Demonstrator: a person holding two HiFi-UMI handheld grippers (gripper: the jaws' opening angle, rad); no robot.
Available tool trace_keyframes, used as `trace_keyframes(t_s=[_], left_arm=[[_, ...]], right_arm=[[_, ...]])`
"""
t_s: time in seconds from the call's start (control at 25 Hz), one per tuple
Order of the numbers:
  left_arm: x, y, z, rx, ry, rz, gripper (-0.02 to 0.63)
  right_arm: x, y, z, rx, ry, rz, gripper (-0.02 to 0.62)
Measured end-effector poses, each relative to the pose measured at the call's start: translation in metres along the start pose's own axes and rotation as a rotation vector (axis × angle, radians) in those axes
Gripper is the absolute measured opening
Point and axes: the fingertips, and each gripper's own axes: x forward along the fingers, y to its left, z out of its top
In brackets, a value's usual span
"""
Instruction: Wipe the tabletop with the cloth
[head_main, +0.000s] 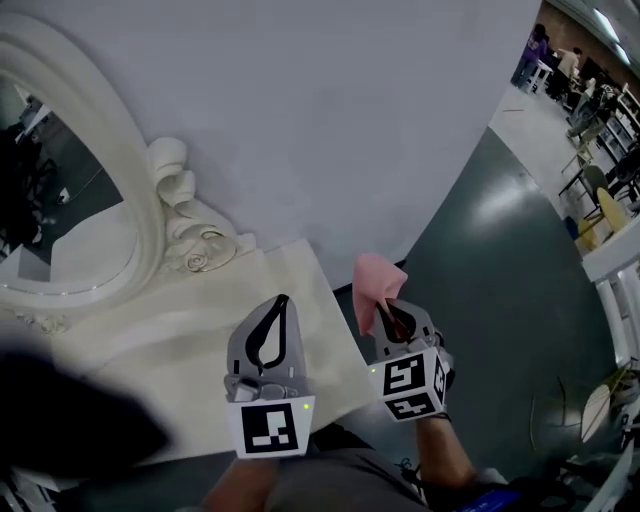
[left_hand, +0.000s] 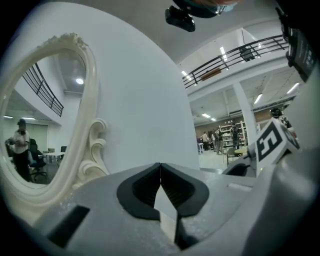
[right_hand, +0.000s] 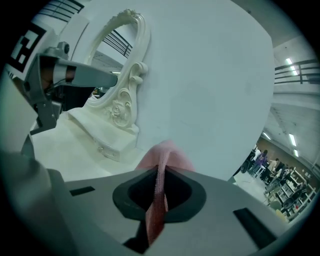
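Note:
A pink cloth (head_main: 374, 288) is pinched in my right gripper (head_main: 388, 309), which is shut on it just past the right edge of the white tabletop (head_main: 290, 330). In the right gripper view the cloth (right_hand: 161, 165) stands up between the closed jaws and flops over beyond their tips. My left gripper (head_main: 282, 301) hovers over the tabletop near its front right corner, shut with nothing between its jaws; in its own view the jaw tips (left_hand: 160, 165) meet.
An ornate white mirror (head_main: 75, 215) stands on the table at the left, against a white curved wall (head_main: 330, 120). Dark floor (head_main: 490, 300) lies right of the table. People and furniture are far off at the upper right.

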Motion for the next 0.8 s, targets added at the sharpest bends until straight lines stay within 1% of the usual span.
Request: trace_keyframes(t_s=[0.08,0.2,0.36,0.44,0.64,0.8], left_arm=[[-0.013,0.02,0.008,-0.003,-0.022,0.049,0.015],[-0.038,0.053,0.016,0.014,-0.044,0.119,0.015],[-0.085,0.102,0.023,0.022,-0.068,0.223,0.015],[-0.115,0.127,0.023,0.027,-0.069,0.273,0.015],[-0.202,0.185,0.015,0.075,-0.039,0.405,0.015],[-0.265,0.221,0.0,0.09,-0.022,0.492,0.015]], right_arm=[[-0.007,0.017,0.012,-0.029,-0.022,0.018,0.021],[-0.017,0.048,0.029,-0.059,-0.047,0.048,0.021],[-0.03,0.105,0.051,-0.089,-0.077,0.104,0.021],[-0.036,0.141,0.062,-0.11,-0.095,0.148,0.021],[-0.051,0.244,0.089,-0.186,-0.15,0.285,0.021],[-0.063,0.318,0.104,-0.226,-0.184,0.376,0.021]])
